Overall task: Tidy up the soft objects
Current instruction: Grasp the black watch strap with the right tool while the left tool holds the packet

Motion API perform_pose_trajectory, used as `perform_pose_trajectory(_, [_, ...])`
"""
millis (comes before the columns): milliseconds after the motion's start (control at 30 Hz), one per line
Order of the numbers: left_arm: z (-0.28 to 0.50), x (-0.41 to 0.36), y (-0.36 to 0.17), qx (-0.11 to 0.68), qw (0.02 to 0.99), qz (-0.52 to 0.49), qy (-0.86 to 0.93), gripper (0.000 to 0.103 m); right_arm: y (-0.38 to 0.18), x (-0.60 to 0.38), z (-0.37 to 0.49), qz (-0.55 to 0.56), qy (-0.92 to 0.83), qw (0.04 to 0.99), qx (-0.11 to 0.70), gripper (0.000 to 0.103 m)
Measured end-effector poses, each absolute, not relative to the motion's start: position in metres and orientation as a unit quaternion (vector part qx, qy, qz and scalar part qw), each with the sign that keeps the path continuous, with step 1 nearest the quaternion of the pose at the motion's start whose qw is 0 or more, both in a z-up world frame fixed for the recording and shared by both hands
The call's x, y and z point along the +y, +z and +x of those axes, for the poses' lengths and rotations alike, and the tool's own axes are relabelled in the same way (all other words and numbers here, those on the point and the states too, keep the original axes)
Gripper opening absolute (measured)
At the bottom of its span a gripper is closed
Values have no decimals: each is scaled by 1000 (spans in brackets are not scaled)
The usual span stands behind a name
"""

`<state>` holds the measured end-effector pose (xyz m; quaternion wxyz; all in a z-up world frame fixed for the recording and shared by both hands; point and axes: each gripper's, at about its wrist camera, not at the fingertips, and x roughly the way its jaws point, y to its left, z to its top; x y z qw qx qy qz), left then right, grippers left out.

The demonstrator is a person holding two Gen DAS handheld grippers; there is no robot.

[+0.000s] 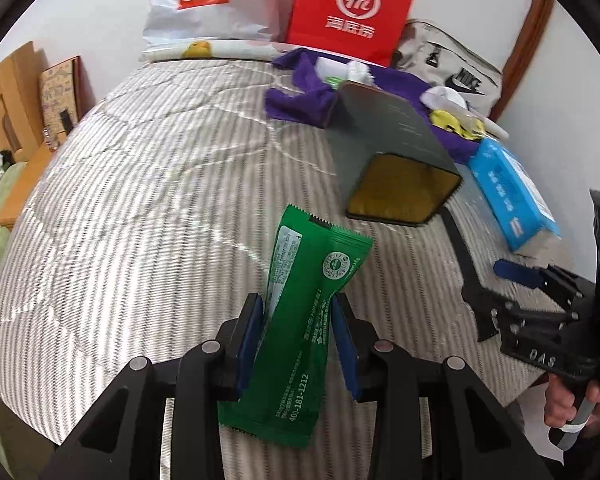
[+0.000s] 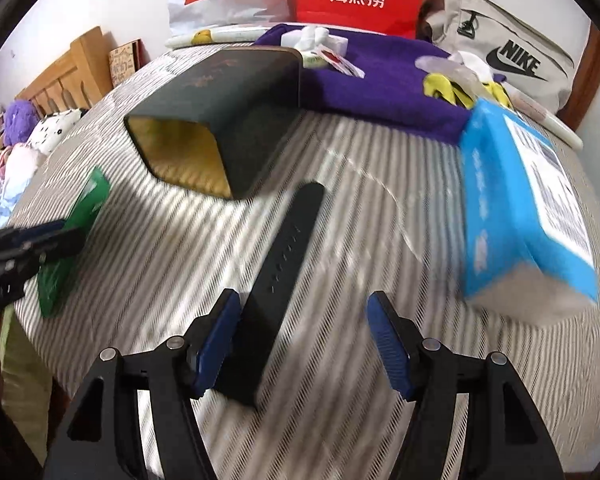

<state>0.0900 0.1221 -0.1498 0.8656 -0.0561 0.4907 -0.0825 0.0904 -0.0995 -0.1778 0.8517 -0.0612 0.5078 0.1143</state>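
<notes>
Blue pads of the left hand-held gripper [image 1: 298,344] were pressed on a green packet [image 1: 300,328], pinching it around its middle and holding it a little above the striped bed [image 1: 140,200]. On the other side, the right hand-held gripper [image 2: 304,340] was spread wide over a black strap [image 2: 276,280] that lay flat on the bed; its left pad [image 2: 214,344] was just beside the strap, but nothing was gripped.

Ahead of both lay a dark box [image 2: 228,120] on its side, its open yellow mouth toward the cameras — as far as I could see, nothing was inside. A blue tissue pack [image 2: 528,208] lay near the strap, to the right. Behind the box was a purple cloth [image 2: 380,84], with some small white and yellow things on it that I could not identify.

I judged the task to be at an early stage: one soft item was picked up but not yet placed, probably meant for the box — the strap, the tissue pack and the cloth remained loose on the bed.
</notes>
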Motion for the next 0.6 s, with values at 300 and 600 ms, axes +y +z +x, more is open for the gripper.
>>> perform_pose_trajectory(300, [88, 101, -149, 496, 863, -48, -86, 34, -176, -110, 89, -39, 131, 866, 480, 49])
perform_pose_trajectory(600, [86, 99, -148, 502, 861, -41, -76, 34, -178, -98, 90, -69, 179, 869, 455, 20])
